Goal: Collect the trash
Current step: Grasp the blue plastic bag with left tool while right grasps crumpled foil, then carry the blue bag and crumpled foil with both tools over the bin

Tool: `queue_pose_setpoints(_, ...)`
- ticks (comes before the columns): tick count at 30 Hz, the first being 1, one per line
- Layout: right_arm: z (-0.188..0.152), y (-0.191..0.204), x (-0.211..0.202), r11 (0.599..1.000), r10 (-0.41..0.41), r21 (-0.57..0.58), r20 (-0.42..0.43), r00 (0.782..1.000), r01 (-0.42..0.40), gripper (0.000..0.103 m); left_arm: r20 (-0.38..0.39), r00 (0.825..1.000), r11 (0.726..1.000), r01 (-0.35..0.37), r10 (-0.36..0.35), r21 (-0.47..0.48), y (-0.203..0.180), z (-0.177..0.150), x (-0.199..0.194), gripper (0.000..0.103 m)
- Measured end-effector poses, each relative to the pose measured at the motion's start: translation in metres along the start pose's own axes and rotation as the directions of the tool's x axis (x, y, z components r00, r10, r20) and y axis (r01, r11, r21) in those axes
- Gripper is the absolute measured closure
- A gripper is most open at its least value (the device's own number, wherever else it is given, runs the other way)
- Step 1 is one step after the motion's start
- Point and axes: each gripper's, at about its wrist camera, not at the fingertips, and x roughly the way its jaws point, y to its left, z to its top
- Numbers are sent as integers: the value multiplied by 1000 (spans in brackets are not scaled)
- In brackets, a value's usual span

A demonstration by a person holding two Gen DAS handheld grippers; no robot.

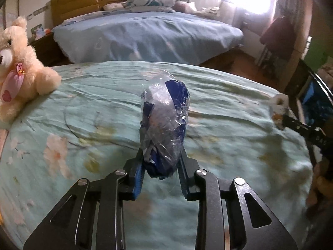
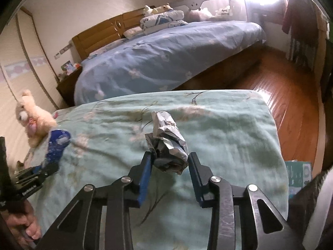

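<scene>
Left tongs point(image 1: 161, 162) pinch a blue wrapper point(image 1: 164, 125); right tongs point(image 2: 169, 162) clamp crumpled foil point(image 2: 166, 143).

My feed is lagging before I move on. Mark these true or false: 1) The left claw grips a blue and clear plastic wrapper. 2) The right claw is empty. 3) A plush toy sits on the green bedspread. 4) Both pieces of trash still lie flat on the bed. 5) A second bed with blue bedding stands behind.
1) True: the left claw pinches the blue and clear plastic wrapper.
2) False: the right claw grips a crumpled silver wrapper.
3) True: the plush toy sits on the green bedspread.
4) False: both are held in claws.
5) True: the blue bed.
</scene>
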Motion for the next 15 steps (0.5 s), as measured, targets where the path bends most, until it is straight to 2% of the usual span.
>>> queue_pose_setpoints(8, -34, 11, -43, 999, 50, 2, -3, 999, -50, 67, -17, 994, 993, 113, -112, 43, -52, -28, -26, 76)
queue_pose_setpoints(15, -60, 10, -77, 998, 54, 9, 14, 998, -54, 67, -33, 983, 980, 182, -179, 81, -87, -45, -43, 76)
